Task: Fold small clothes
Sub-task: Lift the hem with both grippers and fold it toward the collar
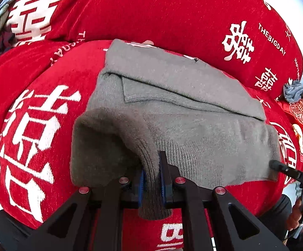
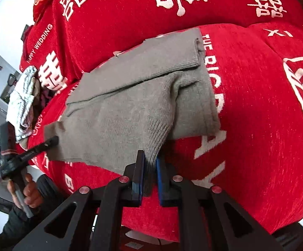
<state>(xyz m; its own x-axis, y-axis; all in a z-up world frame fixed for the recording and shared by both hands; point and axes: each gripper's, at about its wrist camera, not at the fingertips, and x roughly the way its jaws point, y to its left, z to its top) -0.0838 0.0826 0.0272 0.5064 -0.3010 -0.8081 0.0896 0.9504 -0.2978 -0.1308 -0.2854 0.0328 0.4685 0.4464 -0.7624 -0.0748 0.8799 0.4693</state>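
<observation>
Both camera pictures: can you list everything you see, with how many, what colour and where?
sweater: one, grey, partly folded on the cover, near hem pinched at both corners
cover: one, red with white lettering, under everything
grey cloth: one, crumpled, far right in the left view
pale cloth: one, whitish, crumpled, left in the right view
left gripper: black, blue pads, shut on the hem
right gripper: black, blue pads, shut on the hem
hand: holding the left gripper's handle

A: What can you not see here?
B: The grey sweater (image 1: 182,108) hides your left gripper's pads (image 1: 141,185). At three o'clock the grey cloth (image 1: 299,93) is too small to identify, and the edge cuts your hand (image 1: 299,215).
</observation>
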